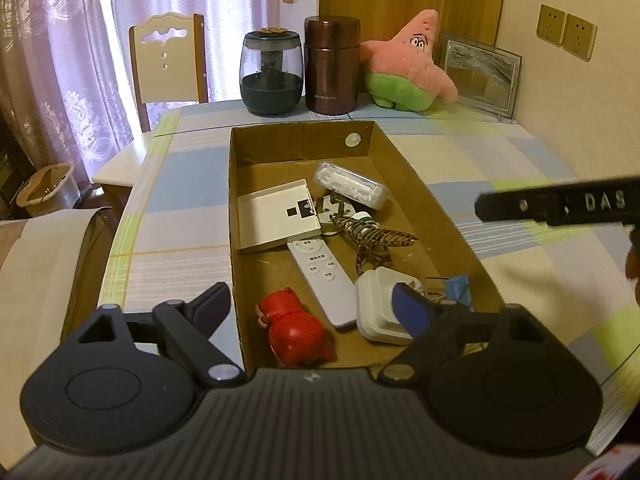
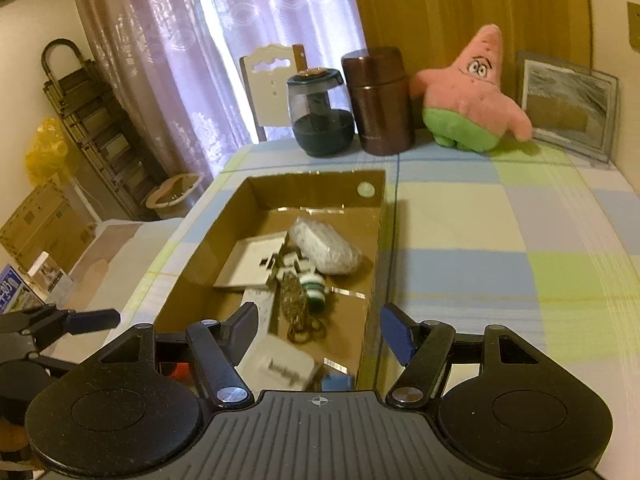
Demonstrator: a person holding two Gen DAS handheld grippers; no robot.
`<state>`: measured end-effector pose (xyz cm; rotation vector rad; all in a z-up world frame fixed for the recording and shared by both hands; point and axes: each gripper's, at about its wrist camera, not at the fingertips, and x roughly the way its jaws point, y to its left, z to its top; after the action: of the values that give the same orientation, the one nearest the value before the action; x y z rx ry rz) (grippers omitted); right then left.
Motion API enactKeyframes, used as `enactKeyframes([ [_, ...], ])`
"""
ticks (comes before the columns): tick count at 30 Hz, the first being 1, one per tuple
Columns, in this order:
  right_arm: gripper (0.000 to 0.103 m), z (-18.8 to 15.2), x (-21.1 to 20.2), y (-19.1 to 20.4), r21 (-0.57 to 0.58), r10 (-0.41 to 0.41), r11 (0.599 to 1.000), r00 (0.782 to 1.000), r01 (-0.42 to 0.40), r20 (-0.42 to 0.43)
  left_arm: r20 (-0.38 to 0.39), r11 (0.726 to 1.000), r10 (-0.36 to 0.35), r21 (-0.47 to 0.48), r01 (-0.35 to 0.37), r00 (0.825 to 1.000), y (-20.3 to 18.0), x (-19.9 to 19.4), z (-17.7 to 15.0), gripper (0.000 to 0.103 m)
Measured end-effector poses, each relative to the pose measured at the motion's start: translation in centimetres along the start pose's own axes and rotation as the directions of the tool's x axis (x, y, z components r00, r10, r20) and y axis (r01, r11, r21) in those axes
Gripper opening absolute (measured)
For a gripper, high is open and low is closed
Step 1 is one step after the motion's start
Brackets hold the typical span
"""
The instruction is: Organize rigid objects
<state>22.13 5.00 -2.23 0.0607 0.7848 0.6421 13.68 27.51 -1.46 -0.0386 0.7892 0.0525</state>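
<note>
While both pairs of tongs hang over the near end of the shallow brown cardboard box (image 1: pixel 400 160), neither holds anything: the left tongs (image 1: pixel 308 304) stand spread wide, one finger outside the box's left wall and the other above the white square charger (image 1: pixel 378 312), and the right tongs (image 2: pixel 320 332) are parted too, straddling the box's right wall with nothing between the pads. The box sits on the counter (image 1: pixel 500 160), which is covered by a checked cloth of blue, green and cream. Inside it, a red rounded figurine (image 1: pixel 294 328) lies nearest the left tongs, just beside a long white remote control (image 1: pixel 320 276) that runs lengthwise. A flat white square carton (image 1: pixel 276 216) leans against the left wall, a clear plastic case (image 1: pixel 352 184) lies farther back, and a brown woven trinket (image 1: pixel 372 240) rests over a small green-and-white bottle (image 2: pixel 312 286) in the middle. A small blue object (image 1: pixel 456 286) lies by the charger near the right wall. Beyond the box, at the counter's far edge, stand a dark glass jar (image 1: pixel 271 74), a brown metal flask (image 1: pixel 330 64), a pink star-shaped plush toy (image 1: pixel 408 64) and a framed picture (image 1: pixel 480 72).
</note>
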Motion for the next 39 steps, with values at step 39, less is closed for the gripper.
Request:
enactKeyframes([
  [39, 0.095, -12.4, -16.3, -1.3, 0.073, -0.277, 0.958, 0.960, 0.278, -0.033, 0.020, 0.993, 0.070, -0.095, -0.068, 0.997, -8.8, -12.3, -6.9, 0.101],
])
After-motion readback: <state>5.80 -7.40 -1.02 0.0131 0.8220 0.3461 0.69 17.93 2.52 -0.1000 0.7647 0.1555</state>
